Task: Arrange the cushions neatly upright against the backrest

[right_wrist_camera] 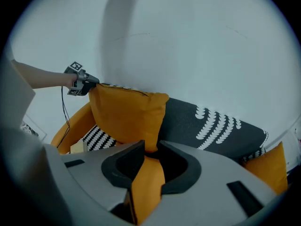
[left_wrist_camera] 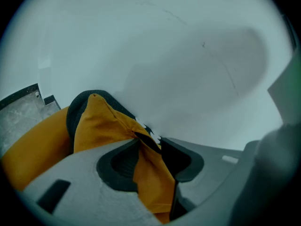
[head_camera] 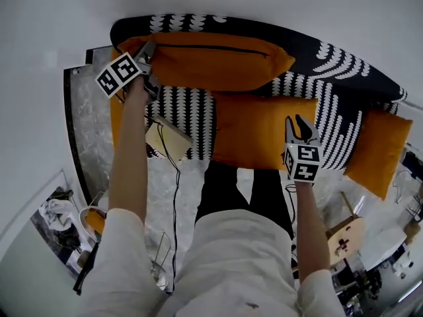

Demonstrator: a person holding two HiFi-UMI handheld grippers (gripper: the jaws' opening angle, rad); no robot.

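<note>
Jaws first: both of yours are clenched on orange fabric. Your left gripper (head_camera: pixel 148 50) pinches the top left corner of the long cushion (head_camera: pixel 211 61), with the cloth squeezed between the two dark pads in the left gripper view. Your right gripper (head_camera: pixel 297 124) grasps a raised fold of the middle cushion (head_camera: pixel 254 134) near its right edge, and the right gripper view shows that fold pressed between its pads.

You are standing in front of the sofa (head_camera: pixel 192 127), which is black with a white scale pattern and sits against a plain white wall (head_camera: pixel 277 2). Its backrest (head_camera: pixel 310 51) curves from the upper left down to the right.

You have the long cushion on its long edge, leaning against the left half of the backrest with its zip side showing. The middle cushion lies flat on the seat, just in front of the long one and a little to its right. The end cushion (head_camera: pixel 377 150), the smallest of the three, sits at the right end of the sofa, with a strip of patterned seat between it and the middle cushion.

A small pale box (head_camera: pixel 168 139) lies on the seat below your left gripper. A thin black cable (head_camera: pixel 175 197) runs down past it beside your left arm.
</note>
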